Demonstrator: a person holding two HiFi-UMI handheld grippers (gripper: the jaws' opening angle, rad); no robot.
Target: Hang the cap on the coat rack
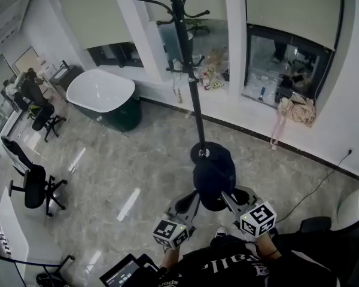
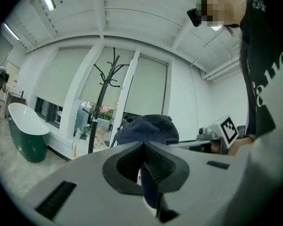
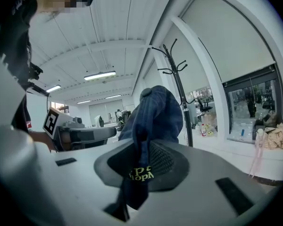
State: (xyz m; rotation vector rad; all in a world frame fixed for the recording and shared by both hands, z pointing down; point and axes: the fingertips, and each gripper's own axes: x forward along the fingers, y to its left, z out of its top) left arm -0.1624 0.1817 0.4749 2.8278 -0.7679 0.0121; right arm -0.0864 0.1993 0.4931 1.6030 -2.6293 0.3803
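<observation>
Cap [image 1: 214, 177], dark blue, held up in the air in front of the person, between both grippers, on the near side of the coat rack [image 1: 189, 64] base, not on any hook

Left gripper [image 2: 144, 163]: jaws closed down on a fold of the cap's fabric, cloth pinched between the ribbed pads, cap crown bulging beyond the jaws

Right gripper [image 3: 142, 166]: jaws nearly together, clamped on the cap's edge, a strip with yellow print caught between the pads, rest of the cap rising above the jaws

Grippers sit close together, left one at the cap's left, right one at its right

Coat rack is black, upright on the marble floor [image 1: 119, 172], hooks at the top all bare

Far left a white and green bathtub [image 1: 103, 95], black office chair [image 1: 35, 187] at left
</observation>
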